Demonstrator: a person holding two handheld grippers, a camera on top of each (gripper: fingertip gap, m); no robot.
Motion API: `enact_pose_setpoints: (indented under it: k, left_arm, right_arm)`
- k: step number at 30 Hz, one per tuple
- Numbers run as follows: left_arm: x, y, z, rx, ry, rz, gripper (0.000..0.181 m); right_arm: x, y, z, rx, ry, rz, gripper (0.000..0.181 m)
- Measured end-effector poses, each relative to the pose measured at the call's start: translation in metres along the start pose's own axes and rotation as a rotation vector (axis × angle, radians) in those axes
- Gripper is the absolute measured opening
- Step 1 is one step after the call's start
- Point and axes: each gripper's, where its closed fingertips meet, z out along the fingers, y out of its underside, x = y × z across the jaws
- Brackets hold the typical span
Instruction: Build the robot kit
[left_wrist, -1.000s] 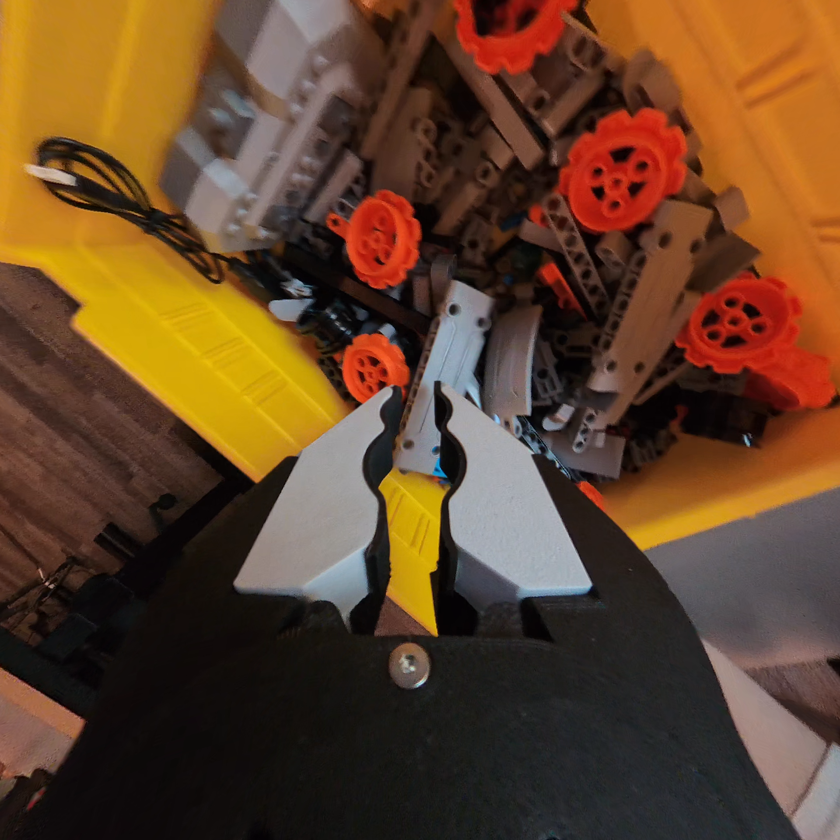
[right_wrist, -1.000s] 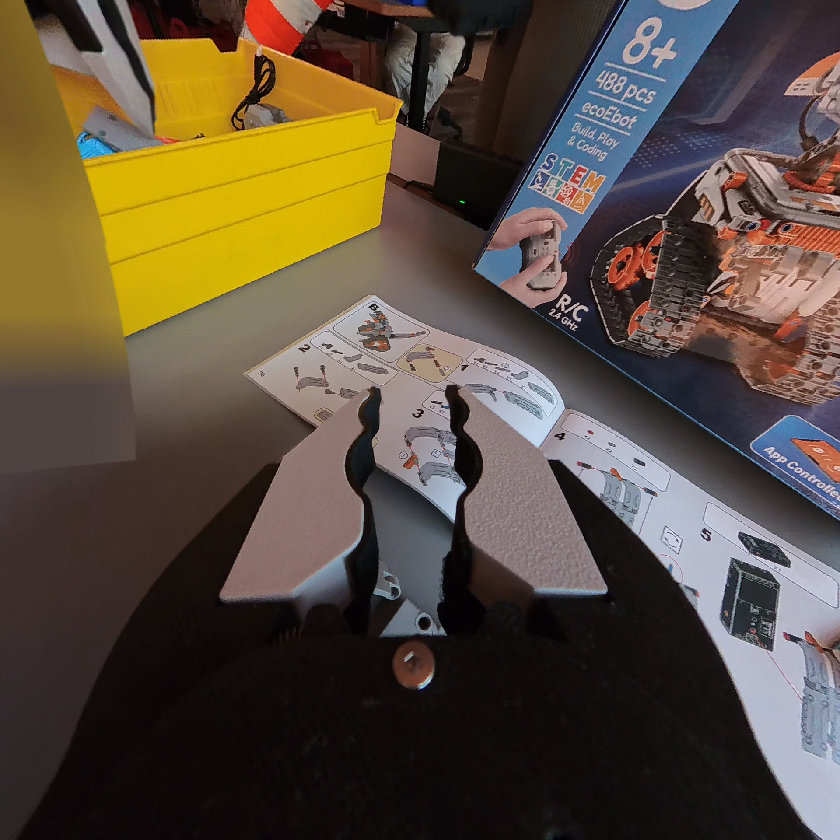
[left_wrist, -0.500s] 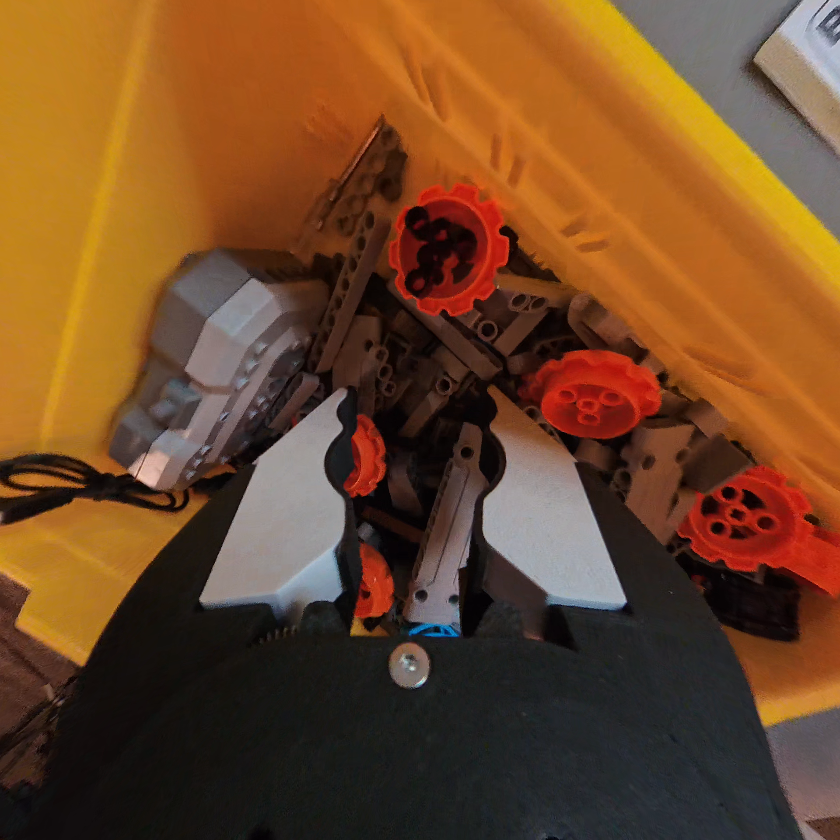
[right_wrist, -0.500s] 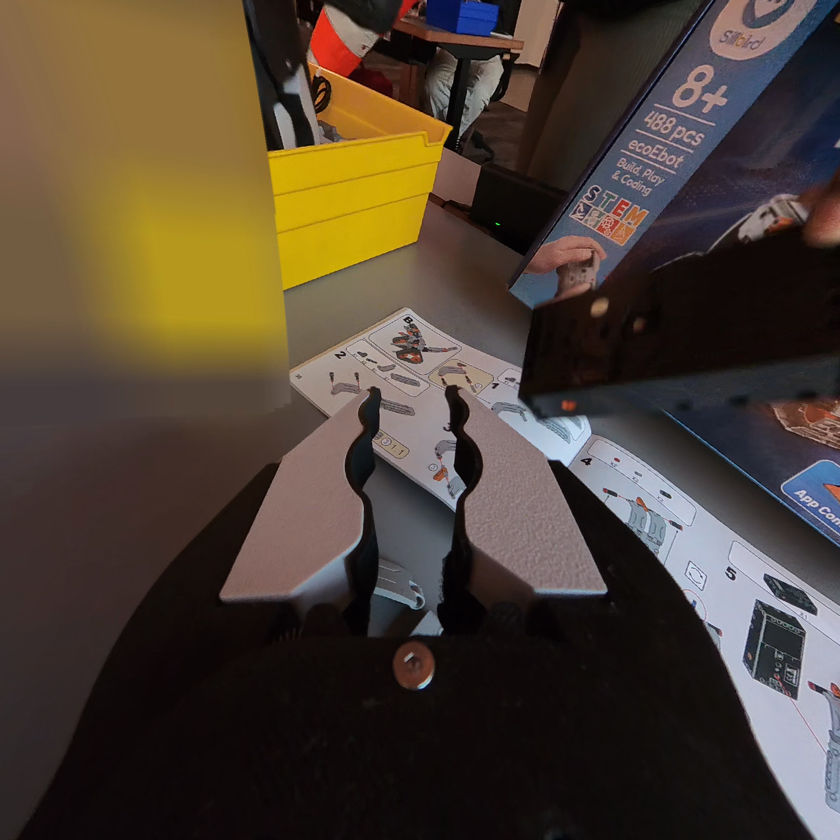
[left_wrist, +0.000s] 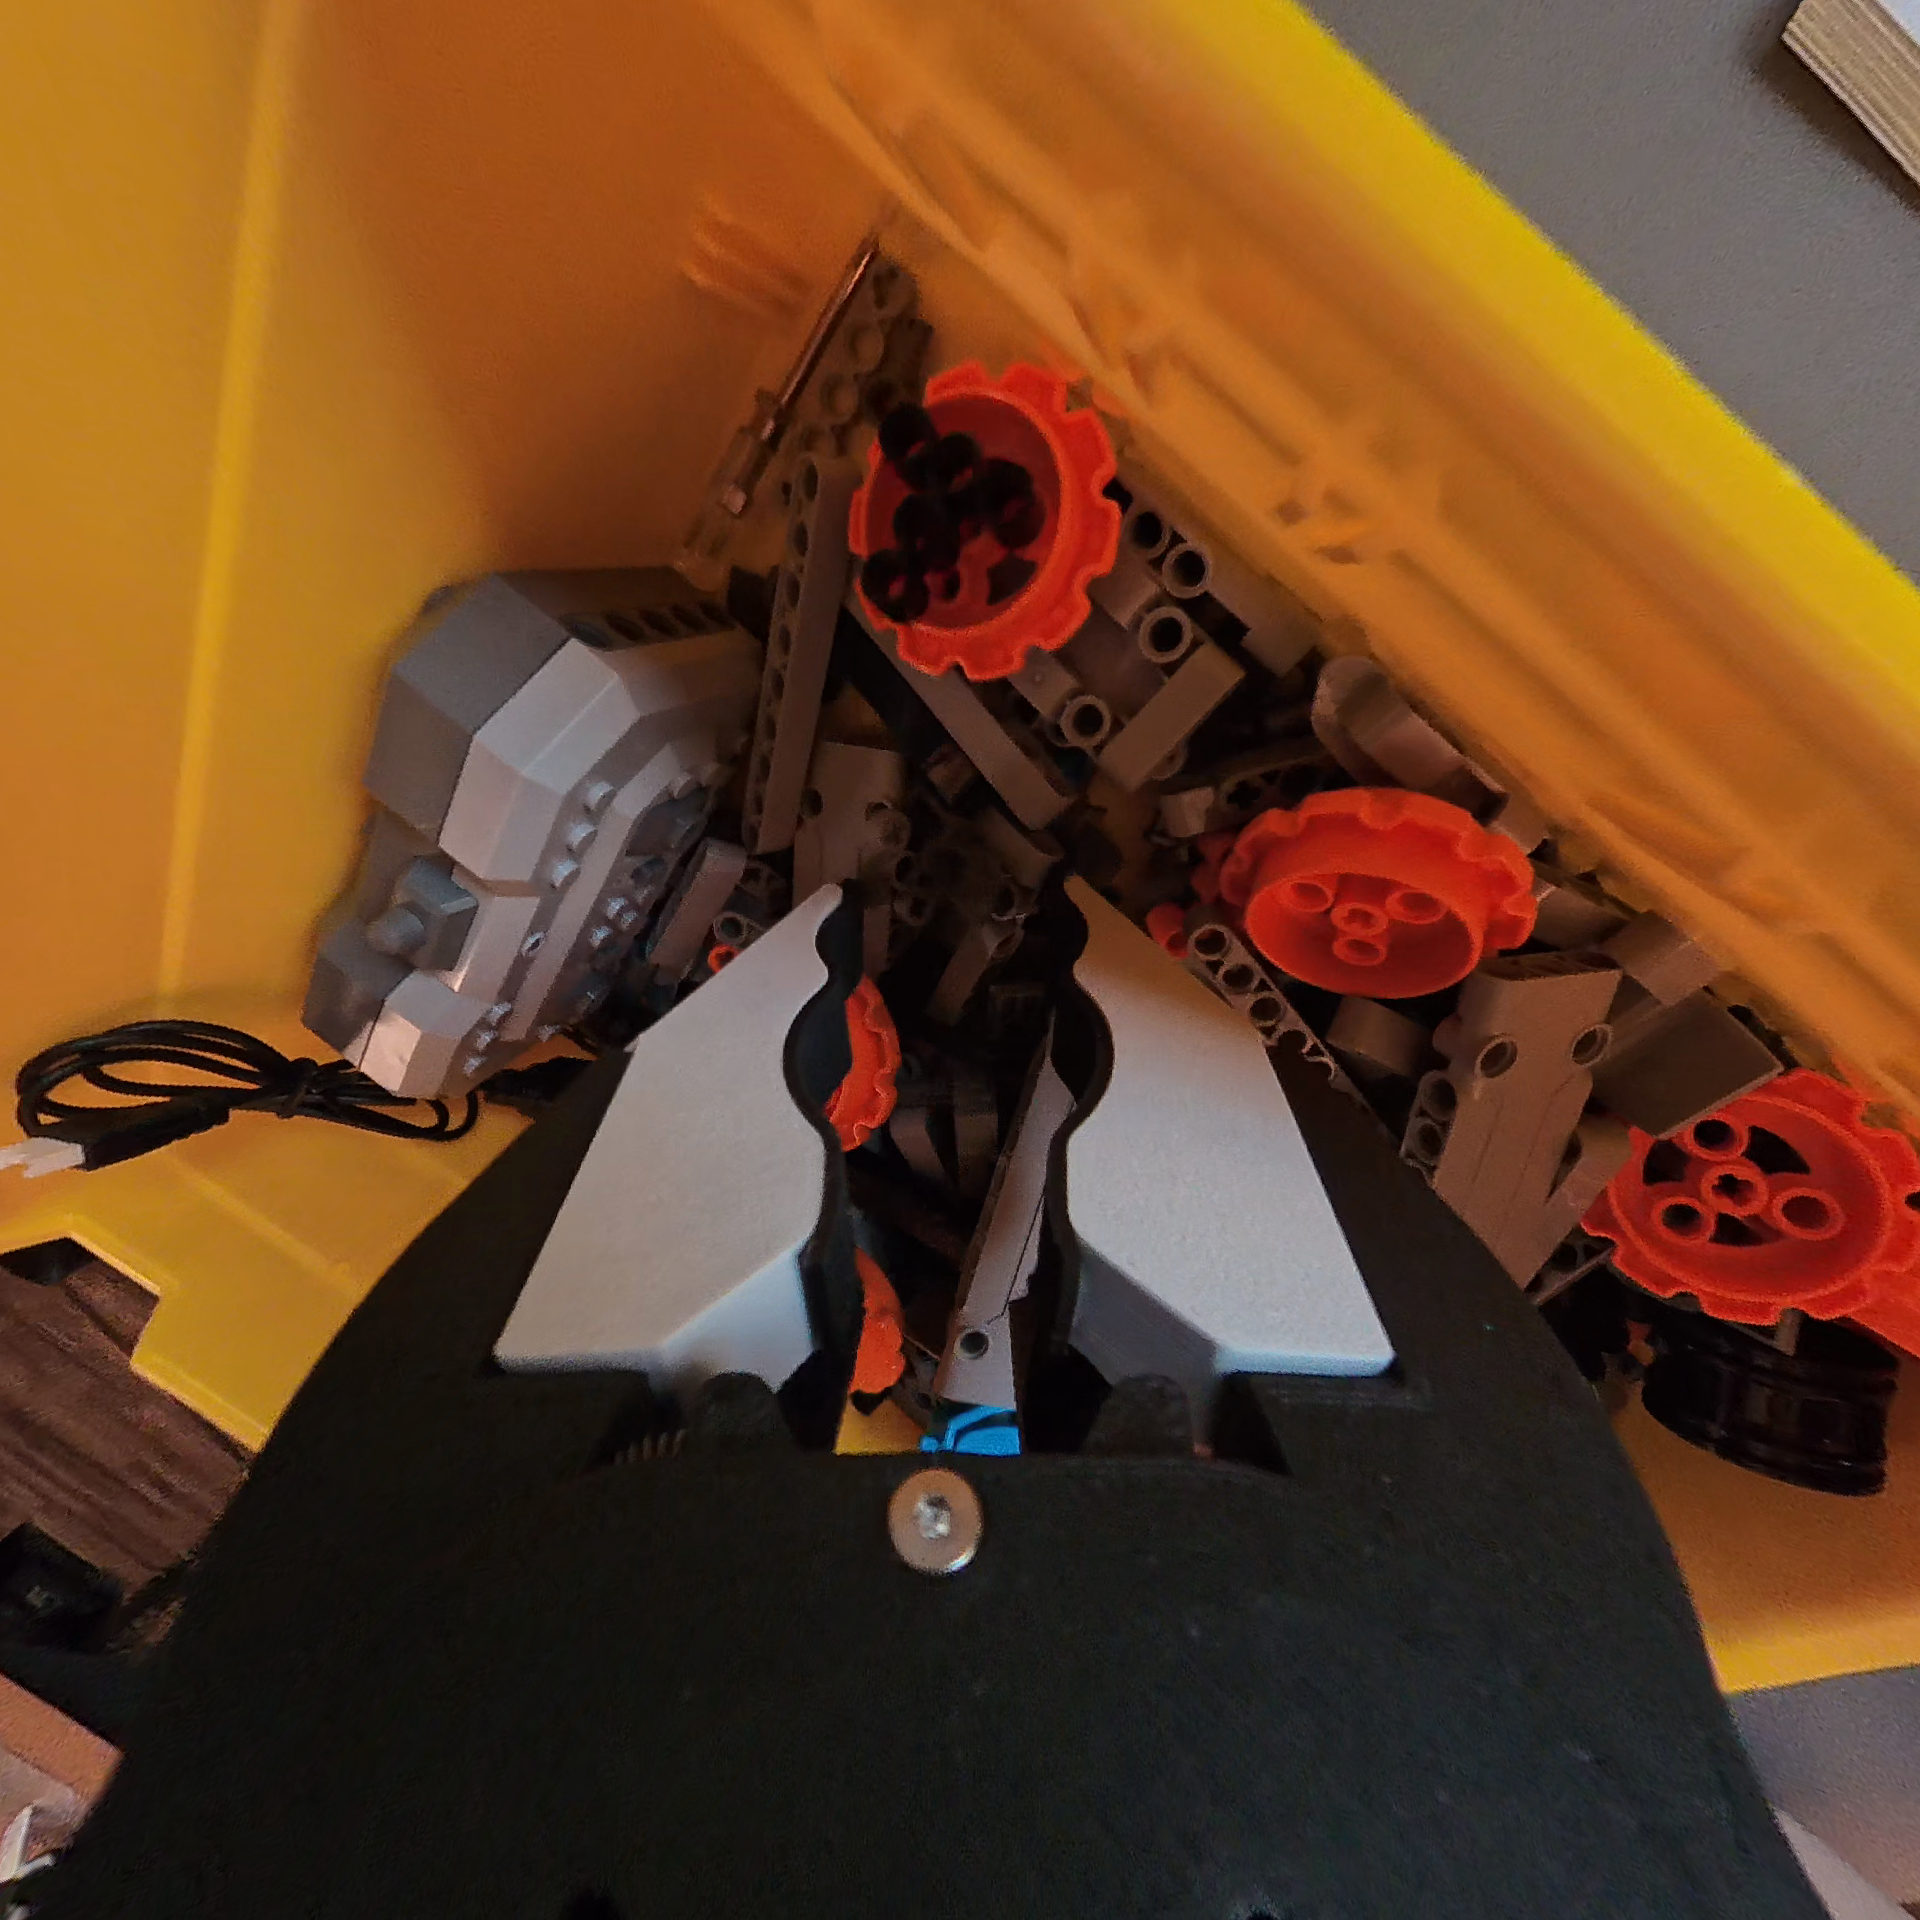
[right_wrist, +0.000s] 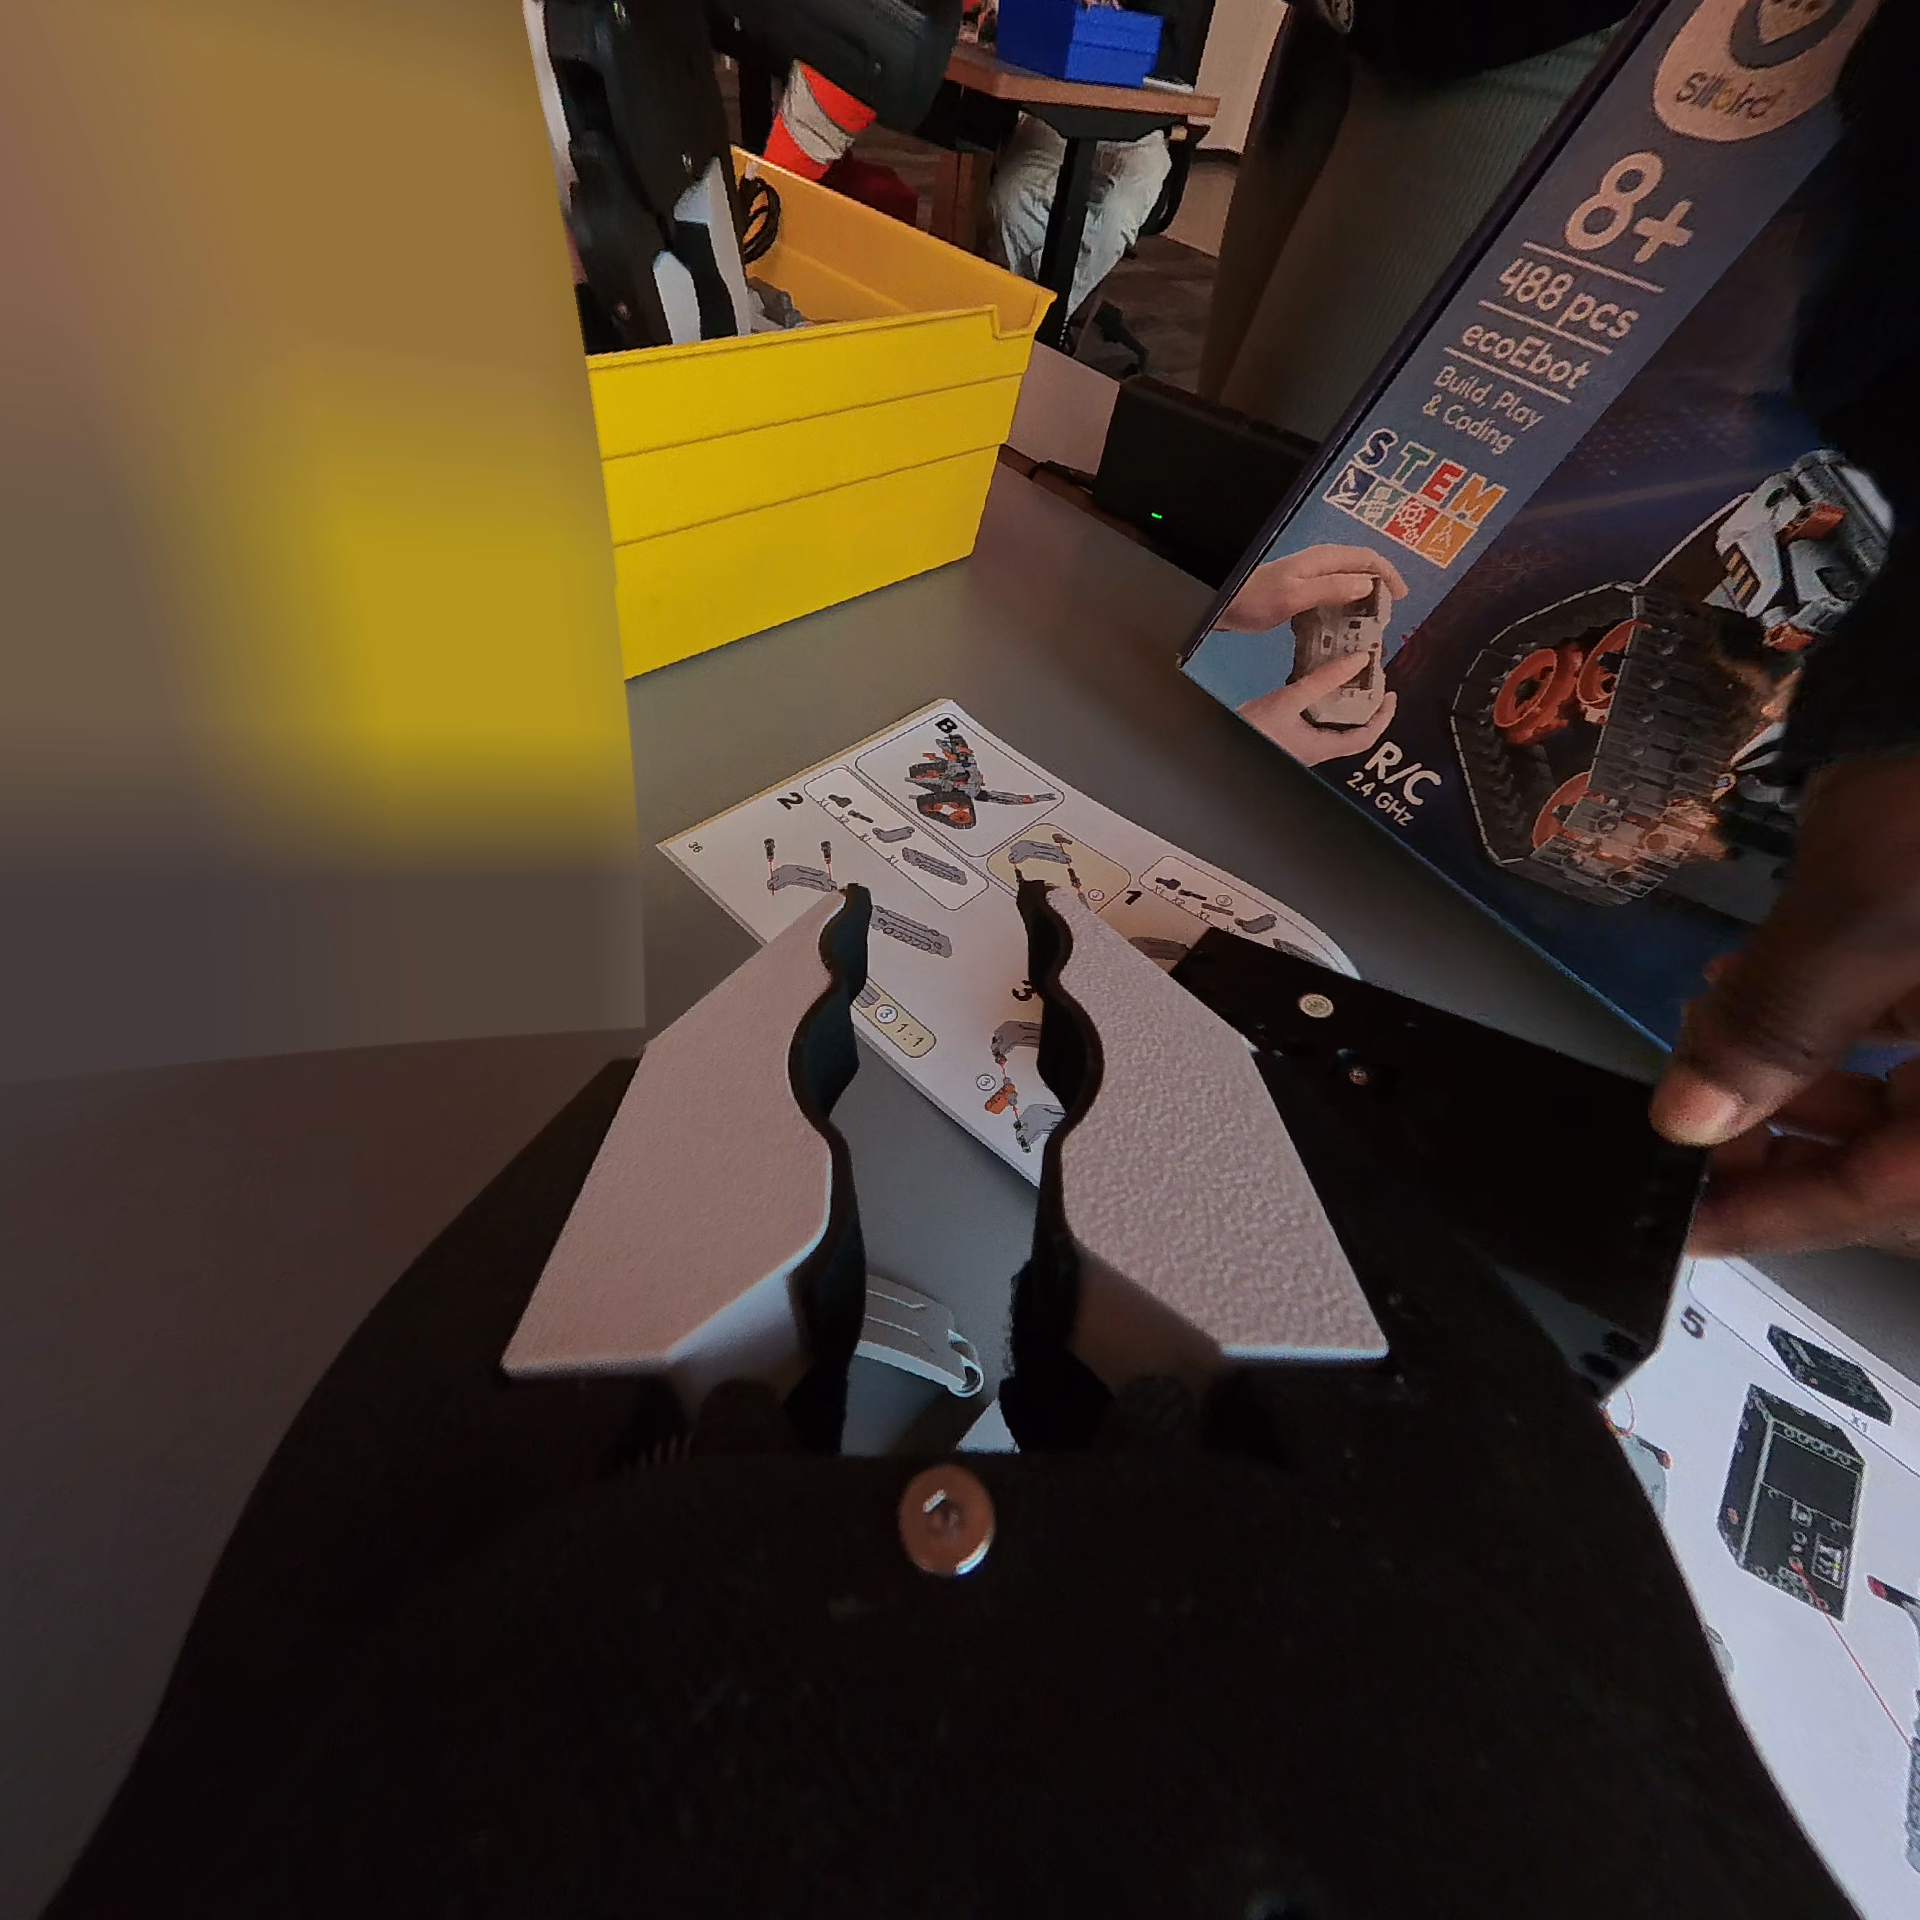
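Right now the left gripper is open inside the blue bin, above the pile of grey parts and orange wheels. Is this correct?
Not quite: the bin is yellow, not blue, as the left wrist view shows. The rest holds: the left gripper is open inside it, above the pile of grey parts and orange wheels.

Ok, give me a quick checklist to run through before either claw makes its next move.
1. Left claw open: ok, jaws apart inside the yellow bin.
2. Grey panel between its fingers: ok.
3. Orange gear out of that gap: not ok, it pokes in.
4. Black cable clear: ok, off to the side.
5. Right claw empty: ok, open over the instruction sheet.
6. Room beside it: not ok, a hand holds a black plate there.
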Motion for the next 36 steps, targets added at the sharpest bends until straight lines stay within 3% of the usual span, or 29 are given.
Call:
enact_pose_setpoints:
  k: [3, 4, 5, 19, 25, 28, 31, 36]
  left_arm:
    - [0.000, 0.004, -0.005, -0.011, 0.016, -0.022, 0.032]
    - [-0.001, 0.006, -0.008, -0.012, 0.015, -0.025, 0.009]
    - [-0.006, 0.007, -0.012, -0.007, -0.011, -0.027, 0.007]
    - [-0.009, 0.041, -0.046, -0.020, 0.036, -0.101, 0.006]
    - [-0.001, 0.066, -0.051, -0.122, 0.038, -0.077, 0.006]
    - [-0.001, 0.062, -0.054, -0.092, 0.032, -0.080, 0.006]
    - [-0.002, 0.040, -0.062, 0.032, 0.055, -0.108, 0.031]
    - [-0.016, 0.011, -0.056, 0.148, 0.005, -0.073, 0.052]
  right_arm:
    - [-0.001, 0.000, 0.000, 0.000, -0.003, -0.002, 0.029]
    - [-0.001, 0.000, 0.000, 0.001, -0.004, -0.001, 0.029]
    - [-0.001, 0.000, 0.000, 0.000, -0.005, 0.000, 0.029]
    - [-0.002, 0.002, 0.001, -0.008, -0.013, -0.001, 0.029]
    - [-0.002, 0.002, 0.001, -0.008, -0.016, 0.002, 0.029]
    - [-0.003, 0.002, 0.001, -0.009, -0.017, 0.000, 0.029]
    - [-0.003, 0.002, 0.001, -0.006, -0.018, 0.000, 0.029]
    - [-0.003, 0.002, 0.002, -0.009, -0.022, 0.003, 0.029]
